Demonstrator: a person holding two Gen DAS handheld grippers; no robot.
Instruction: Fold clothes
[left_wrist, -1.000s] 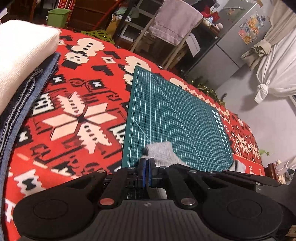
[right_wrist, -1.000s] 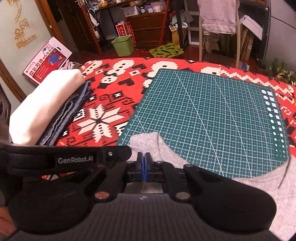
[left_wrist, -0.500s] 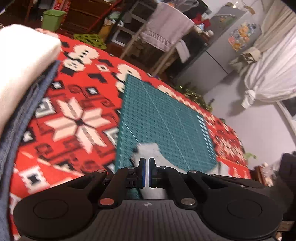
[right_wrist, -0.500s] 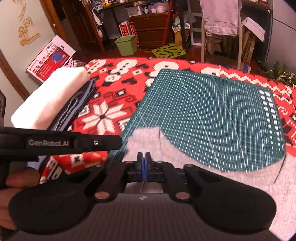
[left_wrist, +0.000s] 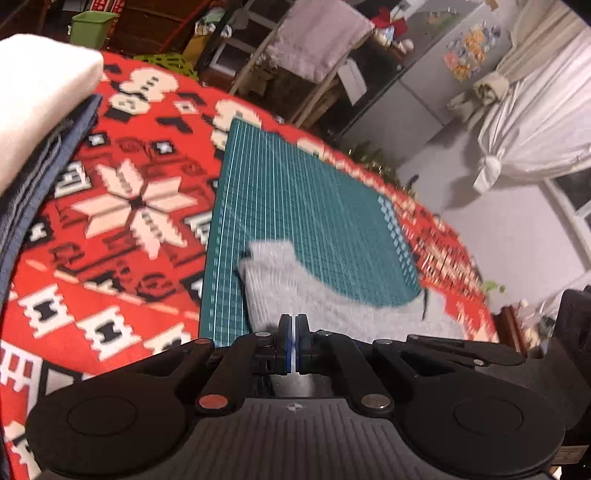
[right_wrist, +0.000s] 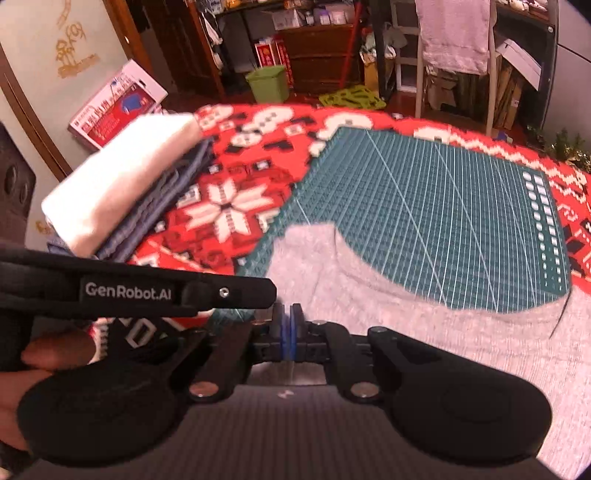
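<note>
A grey knit garment (left_wrist: 314, 295) lies over the near part of a green cutting mat (left_wrist: 295, 192), its curved edge running across the mat. My left gripper (left_wrist: 294, 321) is shut on the garment's near edge. In the right wrist view the same grey garment (right_wrist: 406, 325) spreads to the right over the green cutting mat (right_wrist: 443, 206), and my right gripper (right_wrist: 287, 312) is shut on its near edge. The left gripper's black body (right_wrist: 129, 291) sits close by on the left, held by a hand (right_wrist: 37, 354).
A red patterned blanket (left_wrist: 110, 258) covers the surface. On its left stands a stack of folded clothes, white cloth (right_wrist: 122, 177) over denim (right_wrist: 166, 192). Beyond the far edge are a chair with a draped towel (right_wrist: 454, 37) and a green bin (right_wrist: 267, 83).
More of the grey garment now lies on the mat, and its edge reaches farther forward. Both grippers have stayed shut and moved with the cloth; the views are motion-blurred.
</note>
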